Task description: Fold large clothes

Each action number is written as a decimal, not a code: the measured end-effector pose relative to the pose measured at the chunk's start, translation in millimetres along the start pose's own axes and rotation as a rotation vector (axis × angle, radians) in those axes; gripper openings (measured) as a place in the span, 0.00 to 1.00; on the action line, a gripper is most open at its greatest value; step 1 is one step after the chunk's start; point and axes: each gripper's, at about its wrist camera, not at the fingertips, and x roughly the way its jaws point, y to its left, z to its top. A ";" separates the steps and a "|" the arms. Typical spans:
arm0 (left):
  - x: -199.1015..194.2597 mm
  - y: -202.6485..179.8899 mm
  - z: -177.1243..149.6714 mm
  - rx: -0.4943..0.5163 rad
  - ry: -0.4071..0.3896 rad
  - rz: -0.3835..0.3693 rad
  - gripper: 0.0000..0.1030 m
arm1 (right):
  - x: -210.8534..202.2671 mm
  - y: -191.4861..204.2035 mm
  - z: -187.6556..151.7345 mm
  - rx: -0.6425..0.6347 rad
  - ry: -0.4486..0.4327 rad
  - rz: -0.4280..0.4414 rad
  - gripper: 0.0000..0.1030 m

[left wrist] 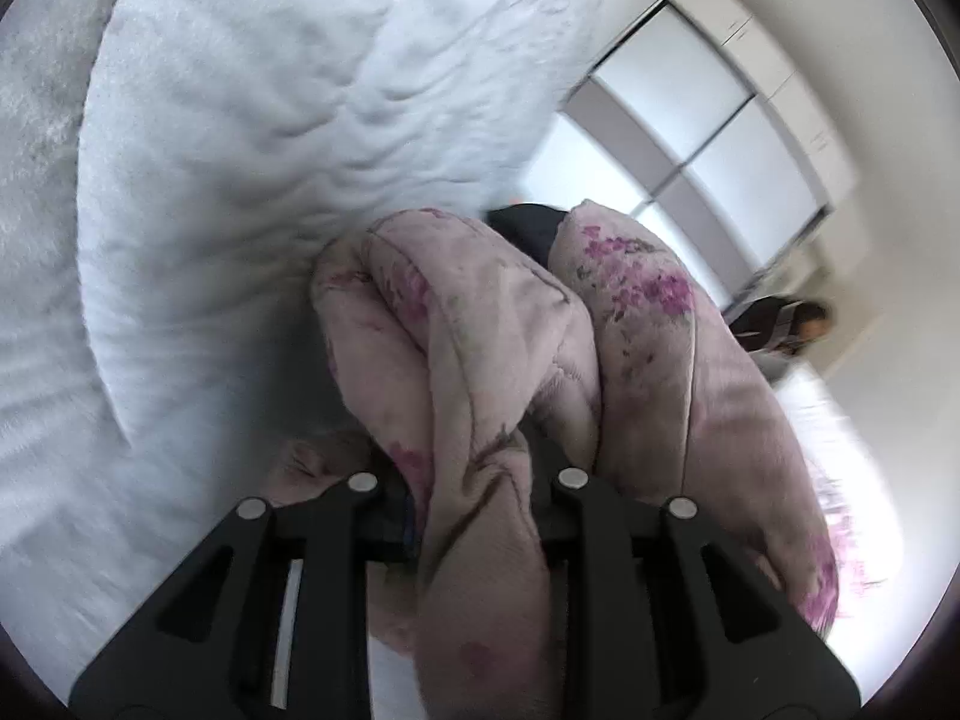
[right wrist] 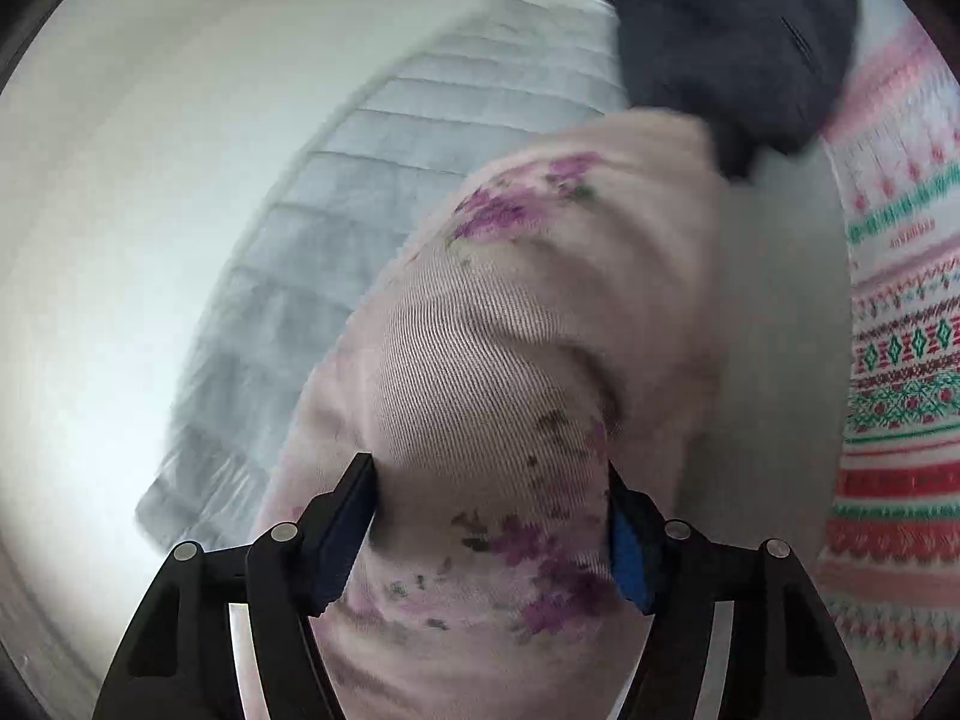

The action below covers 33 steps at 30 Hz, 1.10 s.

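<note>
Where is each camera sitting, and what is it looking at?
Left wrist: sits on the left gripper, looking along its fingers at the pink flowered garment it pinches, with the white fluffy blanket behind.
Right wrist: sits on the right gripper, looking at the same garment bunched between its blue pads, beside a patterned sweater.
Both views share the flowered garment.

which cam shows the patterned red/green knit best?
Right wrist. The patterned knit fills its right edge, with red and green bands readable beside the pink floral garment clamped in the right gripper. Left wrist shows none of it.
</note>
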 end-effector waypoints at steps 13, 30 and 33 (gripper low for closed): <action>30.0 3.1 1.0 -0.002 0.084 0.197 0.42 | -36.0 23.4 -40.0 -0.200 -0.029 -0.283 0.83; -48.2 -31.9 9.8 0.118 -0.116 0.177 0.67 | 122.0 128.6 -186.5 -0.932 0.201 -0.569 0.68; -45.4 -13.6 -1.3 0.072 -0.066 0.188 0.67 | 153.9 124.4 -197.3 -0.971 0.217 -0.656 0.68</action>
